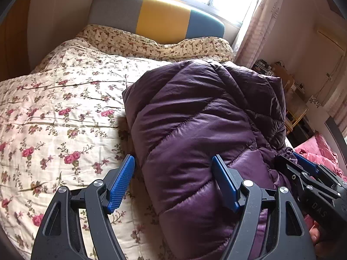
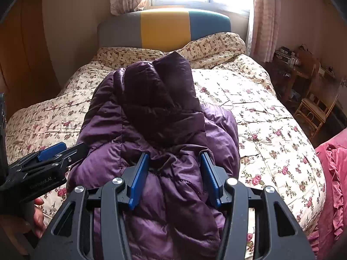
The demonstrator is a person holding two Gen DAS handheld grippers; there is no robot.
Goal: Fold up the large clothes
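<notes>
the left gripper [image 1: 173,184] is spread wide over the near left edge of the purple down jacket [image 1: 201,117], grasping nothing, while the right gripper [image 2: 174,178], its side marked "das", stands released with both pads [image 2: 138,179] astride a bunched fold. the jacket lies folded in a bundle on the floral bed [image 2: 271,130]. beyond stands a grey, yellow and teal headboard [image 2: 164,28].
</notes>
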